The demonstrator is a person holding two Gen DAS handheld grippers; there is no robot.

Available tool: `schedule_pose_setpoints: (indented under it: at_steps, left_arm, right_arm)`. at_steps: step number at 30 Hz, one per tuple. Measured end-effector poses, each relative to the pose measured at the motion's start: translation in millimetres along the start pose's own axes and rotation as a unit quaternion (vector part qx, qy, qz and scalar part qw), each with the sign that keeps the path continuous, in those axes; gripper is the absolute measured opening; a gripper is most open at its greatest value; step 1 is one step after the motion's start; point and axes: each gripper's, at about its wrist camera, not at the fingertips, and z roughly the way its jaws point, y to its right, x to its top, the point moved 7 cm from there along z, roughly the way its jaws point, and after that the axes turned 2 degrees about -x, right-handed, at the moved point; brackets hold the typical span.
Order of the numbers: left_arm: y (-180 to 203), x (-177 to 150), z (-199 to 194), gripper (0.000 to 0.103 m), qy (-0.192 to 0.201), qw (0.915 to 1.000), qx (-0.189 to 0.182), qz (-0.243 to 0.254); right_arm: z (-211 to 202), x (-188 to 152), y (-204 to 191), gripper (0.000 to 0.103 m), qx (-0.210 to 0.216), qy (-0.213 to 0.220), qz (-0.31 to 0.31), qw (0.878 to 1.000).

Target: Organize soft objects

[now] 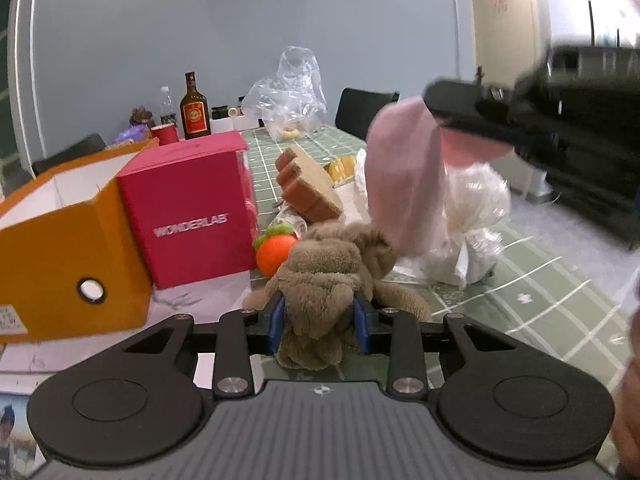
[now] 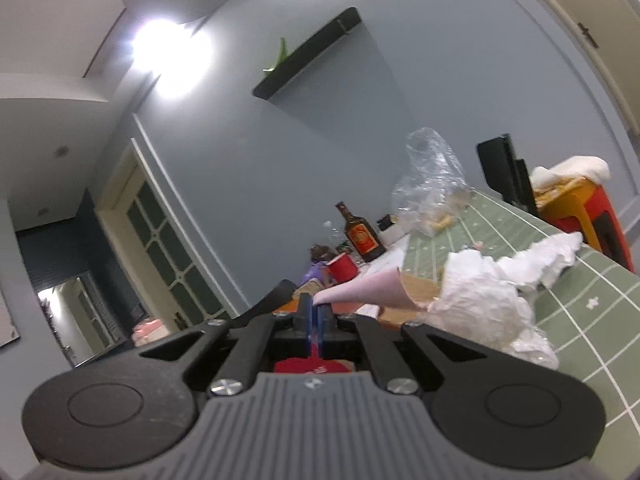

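Brown plush fur fills the narrowed left gripper (image 1: 319, 320): its blue pads press the sides of a brown stuffed animal (image 1: 328, 280), whose limbs appear to trail onto the green checked cloth of the counter (image 1: 560, 300). The right gripper (image 2: 319, 314) has its pads pinched flat on the edge of a pale pink soft cloth (image 2: 368, 290), which hangs in the air beside the plush in the left wrist view.

To do this lift well, I judge each hand should rise until its soft thing hangs free of the clutter, with the plush kept clear of the orange felt fruit (image 1: 274, 250) just beside it and the pink cloth clear of the crumpled white plastic bag (image 1: 476, 216) behind it. A thin pinch on cloth could slip, so a steady carry looks wise.

An open orange cardboard box (image 1: 68, 248) stands at the left, touching a closed pink box marked WONDERLAB (image 1: 188, 208); its white inside wall shows, but whether anything lies in it I cannot tell. A clear plastic bag (image 1: 288, 96) at the far end holds something pale and round.
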Motion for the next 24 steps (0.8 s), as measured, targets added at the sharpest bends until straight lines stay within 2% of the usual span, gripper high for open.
schedule_pose_setpoints:
  at_steps: [4,8,13,17,19,21,23,24]
  left_arm:
    - [-27.6,2.7,-25.4,0.039,0.009,0.9981,-0.046,-0.039]
    - [-54.6,2.2,-36.8,0.036,-0.009,0.9913,-0.097,-0.089]
    - [-76.4,0.5,-50.1,0.033,-0.006,0.9866,-0.118,-0.113]
    - [-83.8,-11.1,-57.4,0.033,-0.015,0.9879,-0.116,-0.102]
    - [-76.4,-21.0,-54.7,0.036,-0.025,0.9904,-0.112,-0.077]
    - [-65.1,-27.4,-50.3,0.046,-0.027,0.9951,-0.087,-0.039]
    - [-55.6,-27.3,-45.8,0.053,-0.011,0.9986,-0.050,-0.010]
    - [-51.5,-27.7,-42.6,0.061,-0.003,0.9994,-0.035,-0.001]
  right_arm:
    - [5.1,-2.3,-9.1,0.000,-0.002,-0.005,-0.010,1.000]
    - [12.2,-6.6,-14.6,0.000,-0.002,-0.015,-0.014,1.000]
    - [16.3,-12.1,-25.6,0.000,0.003,-0.024,-0.023,0.999]
    - [16.7,-15.1,-36.7,0.000,0.006,-0.028,-0.038,0.999]
    - [18.2,-16.1,-39.4,0.000,0.001,-0.028,-0.043,0.999]
    - [21.1,-17.9,-40.6,0.000,-0.007,-0.031,-0.048,0.998]
    - [23.6,-18.4,-38.0,0.000,-0.010,-0.034,-0.044,0.998]
    - [24.3,-18.6,-36.1,0.000,-0.011,-0.036,-0.039,0.999]
